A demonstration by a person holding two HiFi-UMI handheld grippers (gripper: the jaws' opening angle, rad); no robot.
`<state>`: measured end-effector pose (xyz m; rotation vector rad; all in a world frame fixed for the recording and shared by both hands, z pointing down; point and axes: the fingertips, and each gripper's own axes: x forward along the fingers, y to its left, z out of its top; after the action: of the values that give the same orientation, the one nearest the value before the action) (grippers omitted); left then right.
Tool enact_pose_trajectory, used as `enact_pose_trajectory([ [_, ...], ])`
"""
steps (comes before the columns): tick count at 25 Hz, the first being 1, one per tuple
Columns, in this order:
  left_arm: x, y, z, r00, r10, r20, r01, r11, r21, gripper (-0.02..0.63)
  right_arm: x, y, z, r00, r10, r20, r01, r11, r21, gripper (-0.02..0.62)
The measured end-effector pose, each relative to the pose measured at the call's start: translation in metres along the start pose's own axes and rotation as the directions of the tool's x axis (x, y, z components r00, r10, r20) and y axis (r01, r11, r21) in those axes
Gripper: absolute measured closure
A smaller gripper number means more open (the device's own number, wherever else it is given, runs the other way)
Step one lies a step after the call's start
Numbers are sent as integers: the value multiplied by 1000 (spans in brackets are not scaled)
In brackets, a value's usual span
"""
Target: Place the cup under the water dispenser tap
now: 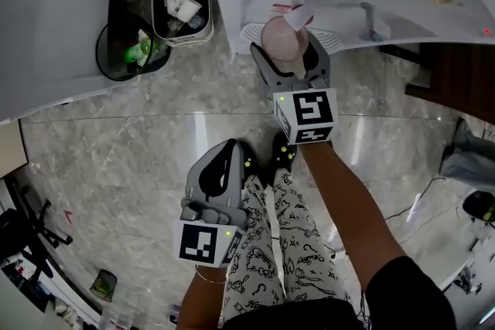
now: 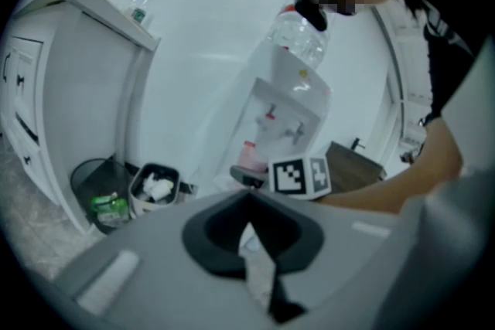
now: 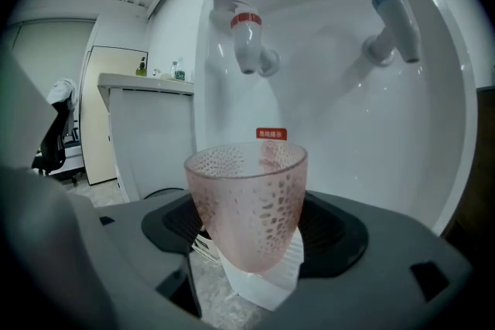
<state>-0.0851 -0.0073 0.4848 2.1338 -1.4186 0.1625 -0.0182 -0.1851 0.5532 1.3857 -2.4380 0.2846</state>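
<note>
While your left gripper (image 1: 230, 152) hangs low over the marble floor (image 1: 116, 158) with its jaws pressed together on nothing, your right gripper (image 1: 288, 50) reaches forward, its jaws clamped on the pink dotted cup (image 3: 247, 201). You have that cup upright at the water dispenser (image 3: 332, 120), above its white drip tray (image 1: 251, 32), lower than the red tap (image 3: 249, 35) and left of the blue tap (image 3: 390, 11).

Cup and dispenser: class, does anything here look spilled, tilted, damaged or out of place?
Nothing stands out. The cup sits upright and intact in the right gripper, below and in front of the red tap. No spilled water is visible.
</note>
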Motion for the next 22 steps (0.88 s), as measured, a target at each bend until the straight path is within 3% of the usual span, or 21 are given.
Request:
enact_pose_trajectory([
  [8,15,16,9,999,43,14,-44,998,35,612,10,-2,-10,1000,-24,-13,24,1000,18,249],
  [22,22,-6,5,1000,-7,6,7,999,-44,612,19,-1,-14,1000,7,-5,-7,1000,21,249],
])
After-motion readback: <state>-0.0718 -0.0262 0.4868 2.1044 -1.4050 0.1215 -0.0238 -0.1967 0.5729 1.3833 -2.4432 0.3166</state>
